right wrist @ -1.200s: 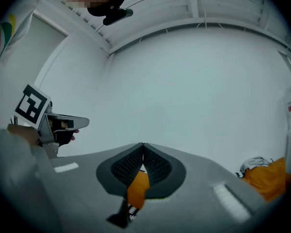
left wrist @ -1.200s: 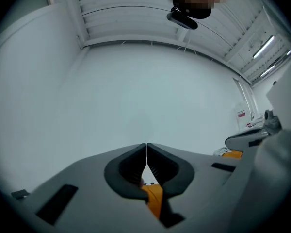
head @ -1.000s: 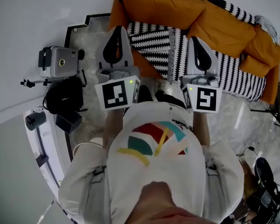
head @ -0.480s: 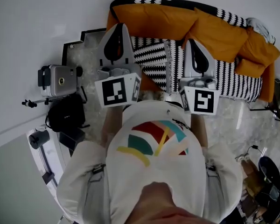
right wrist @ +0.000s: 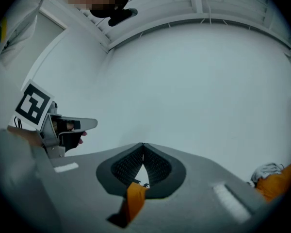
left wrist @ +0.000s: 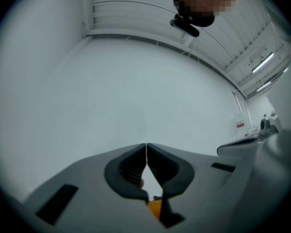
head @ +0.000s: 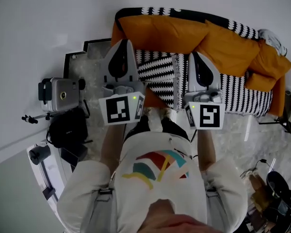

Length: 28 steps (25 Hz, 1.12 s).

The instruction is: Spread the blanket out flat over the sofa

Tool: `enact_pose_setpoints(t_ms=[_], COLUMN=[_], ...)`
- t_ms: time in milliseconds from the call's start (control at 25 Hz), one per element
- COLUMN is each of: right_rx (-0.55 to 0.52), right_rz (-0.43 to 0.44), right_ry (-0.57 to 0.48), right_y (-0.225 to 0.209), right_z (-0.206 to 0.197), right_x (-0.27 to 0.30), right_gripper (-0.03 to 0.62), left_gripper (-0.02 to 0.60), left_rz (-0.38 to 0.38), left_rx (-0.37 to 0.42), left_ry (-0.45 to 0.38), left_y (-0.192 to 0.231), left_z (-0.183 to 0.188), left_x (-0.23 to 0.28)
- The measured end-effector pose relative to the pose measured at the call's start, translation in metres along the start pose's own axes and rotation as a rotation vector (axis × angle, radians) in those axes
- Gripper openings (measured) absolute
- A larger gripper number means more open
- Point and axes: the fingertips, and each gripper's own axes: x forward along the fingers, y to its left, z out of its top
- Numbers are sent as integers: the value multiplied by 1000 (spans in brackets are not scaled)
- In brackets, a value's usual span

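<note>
Blanket (head: 160, 72), black-and-white patterned, lies over the orange sofa (head: 165, 28), covering the seat and showing along the backrest top behind the cushions (head: 228, 42). A wedge of bare orange seat shows at the front edge. The left claw (head: 124, 42) and right claw (head: 195, 56) hang side by side above the seat front, both with jaws pressed together and holding nothing.

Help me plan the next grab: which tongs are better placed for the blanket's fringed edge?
Probably right: the right tongs sit beside the blanket's fringed edge; the left tongs are farther off, near the sofa's left end. Both are shut.
</note>
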Motion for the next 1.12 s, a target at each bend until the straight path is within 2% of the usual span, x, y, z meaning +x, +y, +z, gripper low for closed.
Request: enact_pose_setpoints(t_ms=[240, 320, 480, 680, 800, 880, 1000, 1120], right_rx=[35, 30, 24, 119, 123, 105, 103, 134], right_rz=[48, 73, 95, 95, 99, 96, 95, 101], right_ry=[-10, 4, 33, 60, 78, 98, 150, 199], right_y=[1, 6, 10, 7, 2, 3, 6, 9], right_z=[-38, -57, -98, -169, -208, -231, -268, -308], right_x=[38, 45, 55, 64, 69, 67, 60, 58], right_gripper=[5, 5, 5, 5, 5, 5, 5, 5], left_gripper=[15, 15, 15, 15, 15, 15, 15, 15], left_rz=[57, 73, 57, 71, 52, 50, 66, 61], left_rx=[-103, -103, -98, -85, -84, -97, -169, -179], left_ry=[35, 50, 63, 64, 58, 84, 152, 204], left_y=[23, 27, 26, 29, 20, 15, 7, -1], left_z=[-75, -101, -147, -199, -233, -259, -302, -343], left_x=[26, 26, 27, 27, 31, 27, 14, 8])
